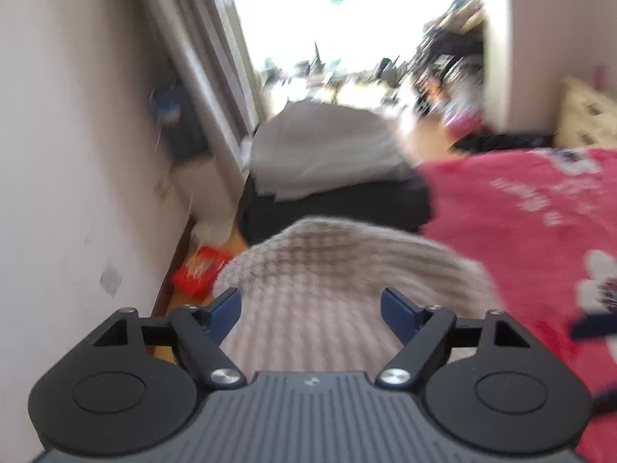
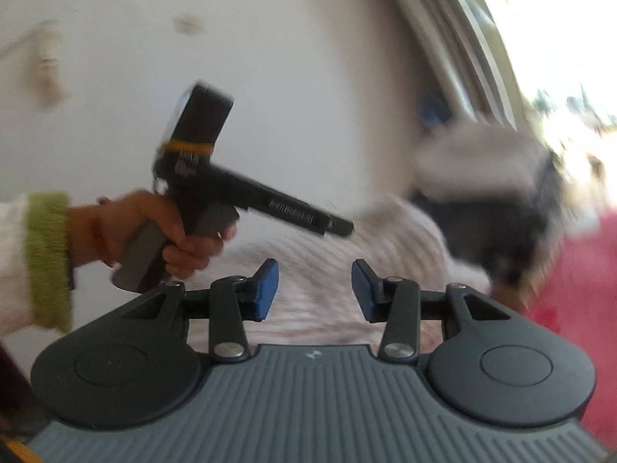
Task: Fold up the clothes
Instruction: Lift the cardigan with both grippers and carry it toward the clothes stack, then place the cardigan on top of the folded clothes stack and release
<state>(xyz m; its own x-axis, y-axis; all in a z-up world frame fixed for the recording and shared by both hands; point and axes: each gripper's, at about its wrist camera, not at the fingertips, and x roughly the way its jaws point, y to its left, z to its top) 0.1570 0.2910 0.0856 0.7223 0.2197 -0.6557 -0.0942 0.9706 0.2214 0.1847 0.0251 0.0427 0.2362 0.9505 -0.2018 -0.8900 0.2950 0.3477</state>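
A beige knitted garment point(image 1: 331, 270) lies on the bed under and ahead of my left gripper point(image 1: 311, 306), which is open and empty above it. The same garment point(image 2: 308, 266) shows blurred in the right wrist view, ahead of my right gripper point(image 2: 315, 289), which is open and empty. The person's left hand point(image 2: 154, 231) holds the left gripper's handle at the left of that view, pointing right over the garment. Both views are motion-blurred.
A red printed bedspread point(image 1: 520, 223) covers the bed at right. White folded bedding point(image 1: 320, 150) lies on a dark block beyond the garment. A white wall point(image 1: 77, 154) runs along the left, with a red packet point(image 1: 198, 270) on the floor. A bright window point(image 1: 347, 19) is behind.
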